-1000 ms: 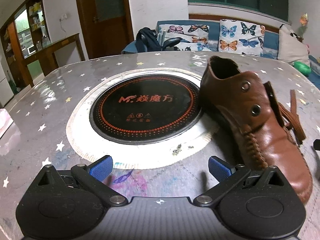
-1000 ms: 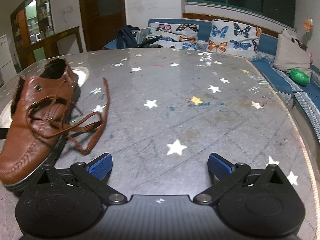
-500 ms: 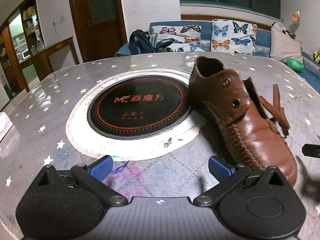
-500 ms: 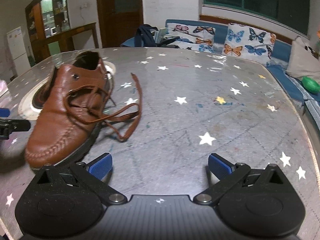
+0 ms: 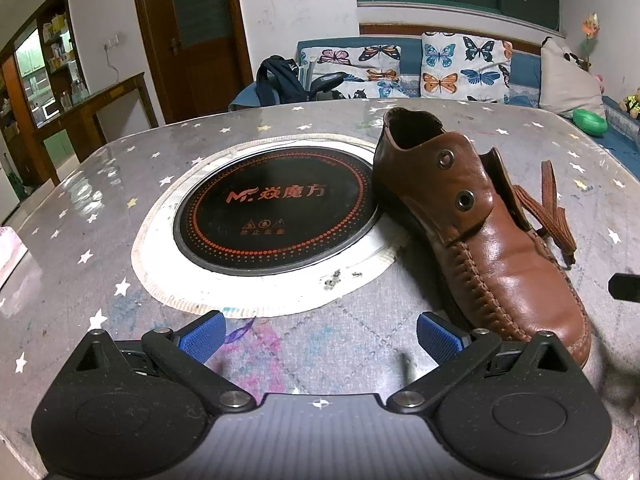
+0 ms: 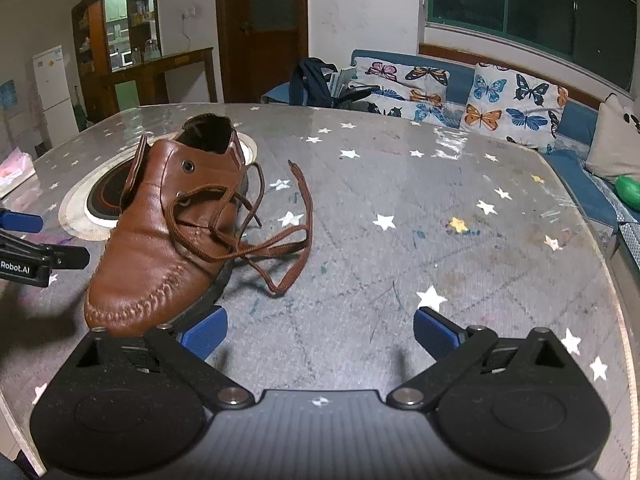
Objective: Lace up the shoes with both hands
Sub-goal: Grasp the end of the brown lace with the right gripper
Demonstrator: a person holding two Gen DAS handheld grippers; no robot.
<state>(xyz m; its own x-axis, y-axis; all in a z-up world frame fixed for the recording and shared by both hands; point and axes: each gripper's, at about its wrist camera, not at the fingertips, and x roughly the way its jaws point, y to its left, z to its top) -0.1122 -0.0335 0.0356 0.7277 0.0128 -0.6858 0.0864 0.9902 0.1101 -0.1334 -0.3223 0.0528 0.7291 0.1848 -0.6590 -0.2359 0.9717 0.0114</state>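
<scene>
The shoe (image 6: pixel 168 236) lay toe-near on the counter (image 6: pixel 440 240), lace (image 6: pixel 280 240) spilled rightward; both hand-held grippers, left (image 5: pixel 318 338) and right (image 6: pixel 320 334), gaped empty, flanking it, likely to take the lace.

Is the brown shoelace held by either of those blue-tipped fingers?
No, the shoelace lies loose on the table beside the shoe, and both grippers are open and empty.
</scene>
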